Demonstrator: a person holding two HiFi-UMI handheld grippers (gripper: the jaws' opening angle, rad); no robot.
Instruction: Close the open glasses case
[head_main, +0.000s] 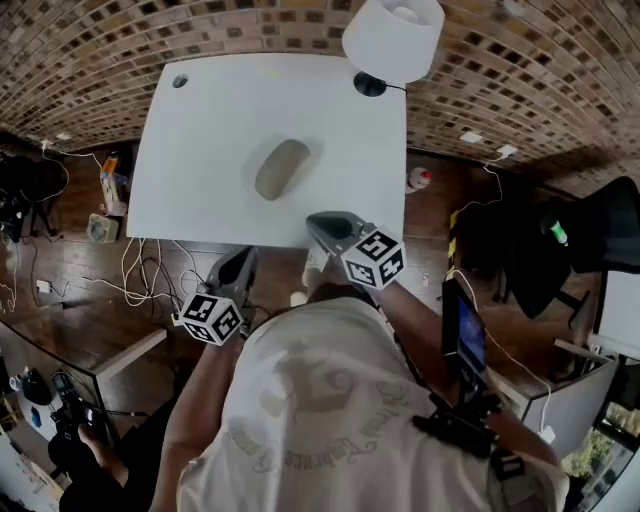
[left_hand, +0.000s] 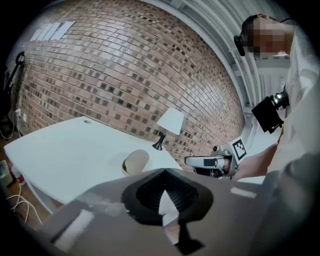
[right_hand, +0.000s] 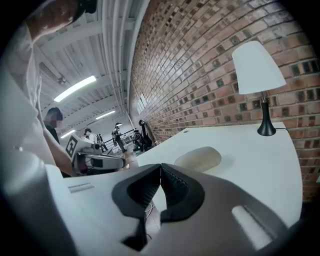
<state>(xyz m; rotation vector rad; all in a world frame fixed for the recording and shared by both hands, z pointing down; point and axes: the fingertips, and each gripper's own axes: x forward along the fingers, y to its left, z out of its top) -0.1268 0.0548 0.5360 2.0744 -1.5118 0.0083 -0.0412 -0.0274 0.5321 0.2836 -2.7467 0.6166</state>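
Observation:
A beige oval glasses case (head_main: 282, 168) lies on the white table (head_main: 200, 150), its lid down as far as the views show; it also shows as the case (left_hand: 136, 162) and the case (right_hand: 198, 159) in the gripper views. Both grippers hang off the table's near edge, clear of the case. My left gripper (head_main: 243, 258) (left_hand: 164, 170) is shut with nothing between its jaws. My right gripper (head_main: 315, 222) (right_hand: 160, 165) has its tips together, also empty. Each gripper view shows the other gripper beside it.
A white-shaded lamp (head_main: 393, 38) on a black foot stands at the table's far right corner, against a brick wall. Cables (head_main: 140, 280) litter the floor left of the table. A black chair (head_main: 545, 260) stands at the right. People stand in the background.

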